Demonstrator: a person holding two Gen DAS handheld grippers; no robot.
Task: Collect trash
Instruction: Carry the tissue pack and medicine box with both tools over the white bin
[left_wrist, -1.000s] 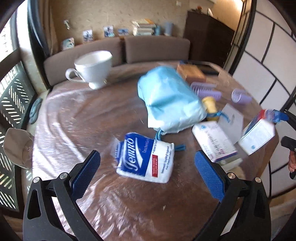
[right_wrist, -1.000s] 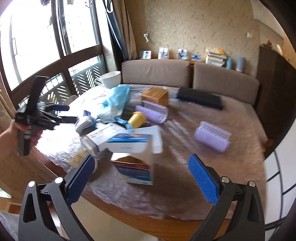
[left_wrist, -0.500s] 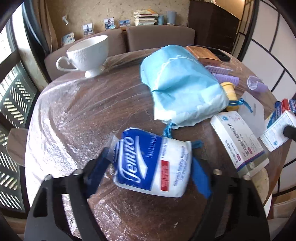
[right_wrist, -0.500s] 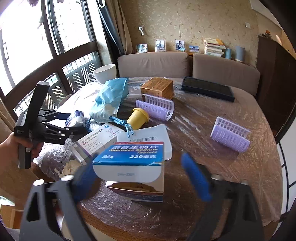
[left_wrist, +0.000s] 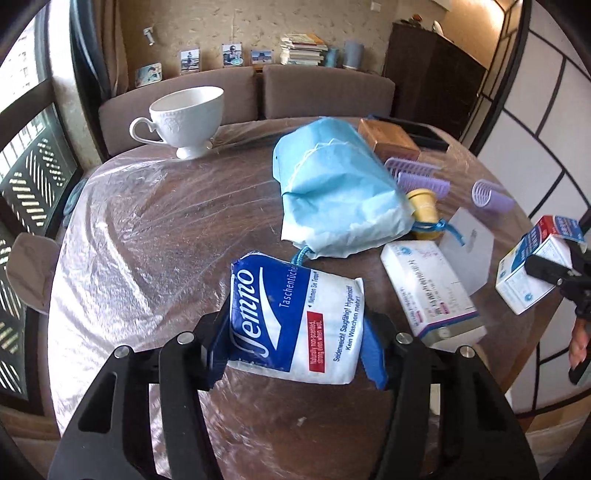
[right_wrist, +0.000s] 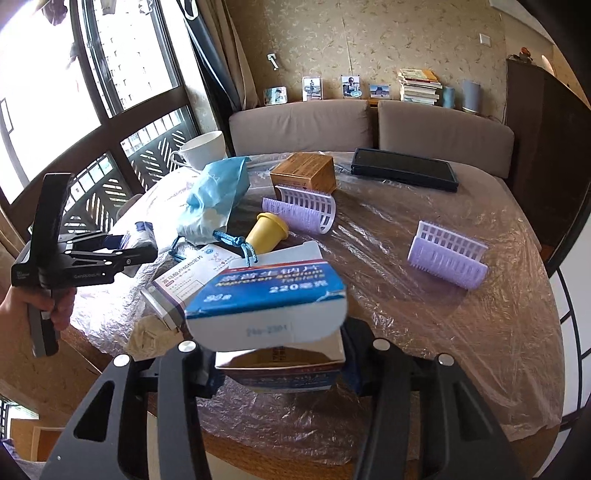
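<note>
My left gripper (left_wrist: 295, 350) is shut on a blue and white Tempo tissue pack (left_wrist: 295, 317) and holds it just above the plastic-covered table (left_wrist: 147, 229). My right gripper (right_wrist: 277, 365) is shut on an open blue and white medicine box (right_wrist: 269, 310) with its flap up, near the table's front edge. That box also shows at the far right of the left wrist view (left_wrist: 535, 266). The left gripper shows at the left of the right wrist view (right_wrist: 110, 254).
On the table lie a light blue drawstring bag (left_wrist: 332, 192), a white medicine box (left_wrist: 428, 291), a yellow cap (right_wrist: 267, 229), purple hair rollers (right_wrist: 447, 254), a brown box (right_wrist: 303, 173), a black tablet (right_wrist: 402, 170) and a white cup (left_wrist: 184, 118). A sofa stands behind.
Both grippers went from open to shut: the left closed on the tissue pack, the right closed on the medicine box. Both objects now sit between the fingers.
</note>
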